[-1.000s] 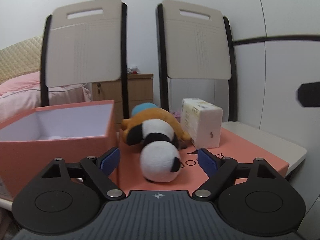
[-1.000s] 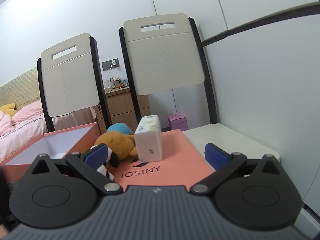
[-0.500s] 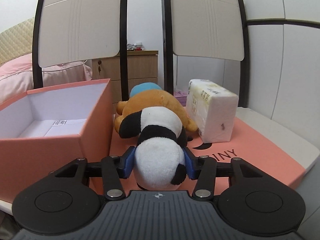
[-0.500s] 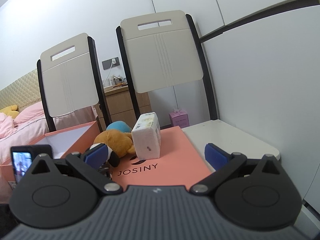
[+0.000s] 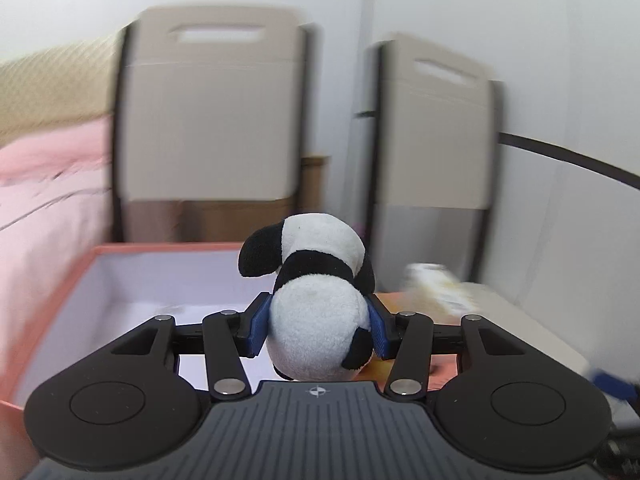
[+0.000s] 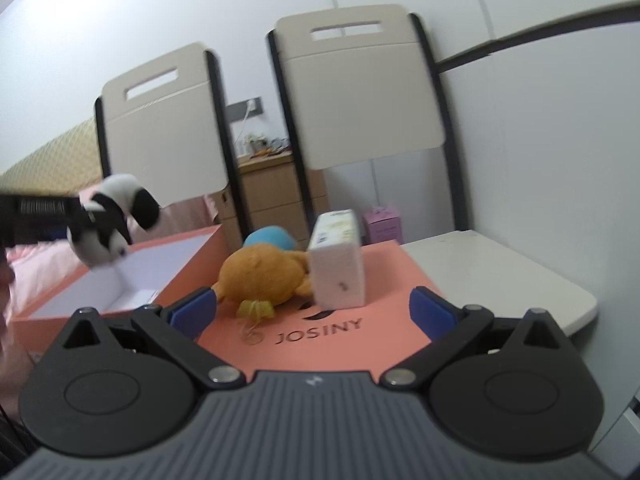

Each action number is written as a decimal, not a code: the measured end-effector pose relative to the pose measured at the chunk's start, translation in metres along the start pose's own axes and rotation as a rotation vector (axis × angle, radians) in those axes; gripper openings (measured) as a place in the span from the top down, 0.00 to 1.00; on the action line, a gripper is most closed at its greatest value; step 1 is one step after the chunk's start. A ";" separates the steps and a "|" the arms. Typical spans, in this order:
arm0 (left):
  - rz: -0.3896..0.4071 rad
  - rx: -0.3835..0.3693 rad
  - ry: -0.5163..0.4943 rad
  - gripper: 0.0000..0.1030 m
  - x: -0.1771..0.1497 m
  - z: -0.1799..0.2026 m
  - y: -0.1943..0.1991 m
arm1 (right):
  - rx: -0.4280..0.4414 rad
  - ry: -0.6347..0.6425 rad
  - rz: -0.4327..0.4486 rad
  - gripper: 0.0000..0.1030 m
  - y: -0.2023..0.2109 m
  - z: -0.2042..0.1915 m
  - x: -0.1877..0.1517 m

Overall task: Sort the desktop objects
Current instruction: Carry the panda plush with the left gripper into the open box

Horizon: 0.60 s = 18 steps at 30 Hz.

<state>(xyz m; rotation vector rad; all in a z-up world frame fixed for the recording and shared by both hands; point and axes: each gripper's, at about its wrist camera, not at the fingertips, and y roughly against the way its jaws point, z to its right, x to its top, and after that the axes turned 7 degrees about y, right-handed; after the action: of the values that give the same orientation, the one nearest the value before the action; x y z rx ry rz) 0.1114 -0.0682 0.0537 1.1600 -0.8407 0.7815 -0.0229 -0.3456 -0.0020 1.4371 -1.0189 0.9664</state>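
My left gripper (image 5: pixel 316 326) is shut on the black-and-white panda plush (image 5: pixel 318 300) and holds it in the air over the open pink box (image 5: pixel 120 276). From the right wrist view the panda plush (image 6: pixel 108 220) hangs above the pink box (image 6: pixel 160 272) at the left. An orange plush (image 6: pixel 264 276) with a blue part behind it lies on the pink lid (image 6: pixel 360 320) marked JOSINY, beside a white tissue pack (image 6: pixel 338 260). My right gripper (image 6: pixel 312 312) stands open low over the lid's near edge, holding nothing.
Two folding chairs (image 6: pixel 352 92) stand behind the white table (image 6: pixel 500 276). A wooden drawer unit (image 6: pixel 276 196) and a small purple box (image 6: pixel 382 224) sit behind. A pink bed (image 5: pixel 44 200) lies to the left. A white wall closes the right side.
My left gripper closed on the panda plush, lifted it off the lid and carried it left over the open box. My right gripper stayed open and moved little.
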 end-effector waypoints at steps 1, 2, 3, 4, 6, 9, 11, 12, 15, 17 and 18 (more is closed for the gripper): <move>-0.028 0.027 0.015 0.48 0.009 -0.014 -0.011 | 0.008 0.005 -0.006 0.00 -0.004 -0.004 0.000; -0.056 0.053 0.029 0.48 0.017 -0.028 -0.021 | 0.016 0.010 -0.012 0.00 -0.007 -0.008 0.001; -0.085 0.080 0.044 0.48 0.026 -0.043 -0.032 | 0.024 0.015 -0.017 0.00 -0.011 -0.013 0.001; -0.113 0.106 0.059 0.48 0.035 -0.057 -0.043 | 0.032 0.020 -0.023 0.00 -0.015 -0.017 0.002; -0.180 0.155 0.091 0.48 0.051 -0.084 -0.068 | 0.048 0.030 -0.035 0.00 -0.022 -0.025 0.003; -0.289 0.194 0.122 0.48 0.065 -0.115 -0.108 | 0.082 0.037 -0.056 0.00 -0.032 -0.035 0.003; -0.328 0.222 0.128 0.48 0.071 -0.130 -0.129 | 0.094 0.047 -0.073 0.00 -0.039 -0.041 0.003; -0.344 0.230 0.131 0.48 0.074 -0.136 -0.138 | 0.104 0.052 -0.081 0.00 -0.042 -0.044 0.003; -0.380 0.262 0.128 0.48 0.079 -0.150 -0.162 | 0.131 0.059 -0.101 0.00 -0.049 -0.050 0.003; -0.417 0.261 0.137 0.48 0.073 -0.156 -0.178 | 0.145 0.057 -0.108 0.00 -0.052 -0.053 0.003; -0.440 0.255 0.137 0.48 0.072 -0.158 -0.185 | 0.152 0.053 -0.110 0.00 -0.052 -0.054 0.003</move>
<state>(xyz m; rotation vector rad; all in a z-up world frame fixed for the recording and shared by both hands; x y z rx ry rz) 0.3303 0.0507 0.0049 1.4364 -0.3558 0.6024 0.0260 -0.2887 -0.0099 1.5674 -0.8327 1.0133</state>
